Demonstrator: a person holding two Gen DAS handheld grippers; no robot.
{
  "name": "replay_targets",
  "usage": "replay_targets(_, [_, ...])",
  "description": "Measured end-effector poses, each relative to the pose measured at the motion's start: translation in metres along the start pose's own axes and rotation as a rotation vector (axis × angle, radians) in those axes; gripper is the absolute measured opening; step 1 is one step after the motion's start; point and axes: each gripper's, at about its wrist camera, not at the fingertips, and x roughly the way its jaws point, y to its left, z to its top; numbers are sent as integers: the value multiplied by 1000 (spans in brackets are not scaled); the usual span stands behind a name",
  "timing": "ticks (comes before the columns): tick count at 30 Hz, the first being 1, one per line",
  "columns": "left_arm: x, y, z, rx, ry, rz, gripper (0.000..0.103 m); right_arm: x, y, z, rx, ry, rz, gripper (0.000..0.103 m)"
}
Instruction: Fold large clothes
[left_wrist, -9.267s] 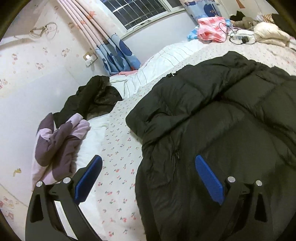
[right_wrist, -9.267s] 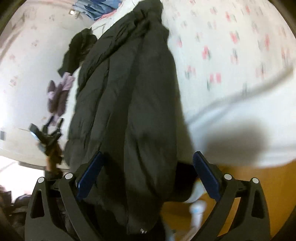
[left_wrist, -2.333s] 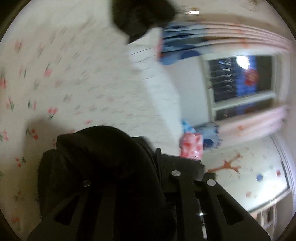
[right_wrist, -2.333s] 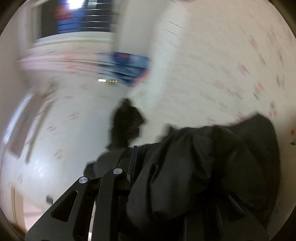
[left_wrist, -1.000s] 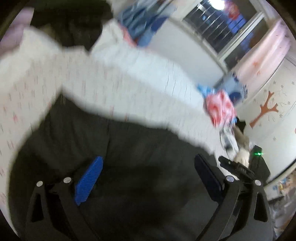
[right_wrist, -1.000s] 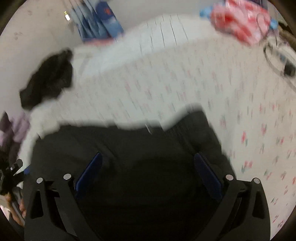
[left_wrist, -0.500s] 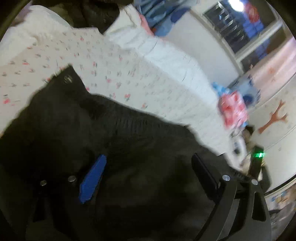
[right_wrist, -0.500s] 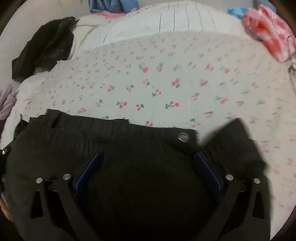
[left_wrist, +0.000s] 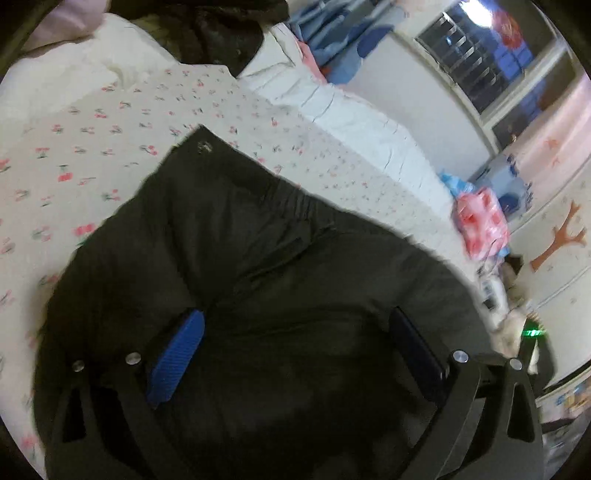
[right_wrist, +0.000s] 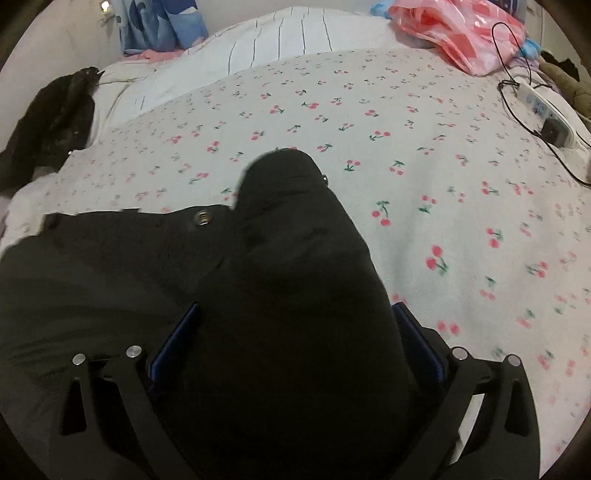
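Two grippers hang over a black jacket (left_wrist: 280, 280) spread on a cherry-print bed (right_wrist: 424, 155). In the left wrist view the left gripper (left_wrist: 295, 354) has its jaws spread wide, gripping nothing, with jacket filling the lower frame beneath them. In the right wrist view the right gripper (right_wrist: 291, 343) is likewise spread wide; a thick bulge of jacket rises between its blue pads (right_wrist: 173, 339), hiding most of them. A metal snap (right_wrist: 201, 218) shows at the jacket's edge, centre left. Another dark garment (right_wrist: 48, 125) lies at the left edge, a pink bag (right_wrist: 458, 33) at upper right, a power strip (right_wrist: 546, 110) with cables at the right edge, and blue curtains (right_wrist: 159, 26) at the top.
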Motion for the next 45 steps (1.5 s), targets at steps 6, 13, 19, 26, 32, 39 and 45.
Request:
replay_targets(6, [-34,4,-28,54,-91,-3,96,-20,-5,-55,-42,-84,-50,97])
replay_targets(13, [-5,12,-36,74,-82,-7,96,-5,-9,-64,4,-72,-11,97])
replay_targets(19, [-70,26,-36,-32,-59,-73,96,-101,1,-93,-21,-127,139,97])
replay_targets(26, [-151,85,-87,-264,-20,-85,96,-170,117,-195,-480,-65,304,97])
replay_targets(32, [-164,109,-138,-430,52,-173,96,-143,244,-254,-954,-40,216,97])
replay_targets(39, [-146,98,-158,-467,137,-266,96,-99,293,-230,-1003,-105,32,97])
replay_targets(45, [-115,66,-153,-436,188,-332,96,-110,259,-171,-659,-68,222,97])
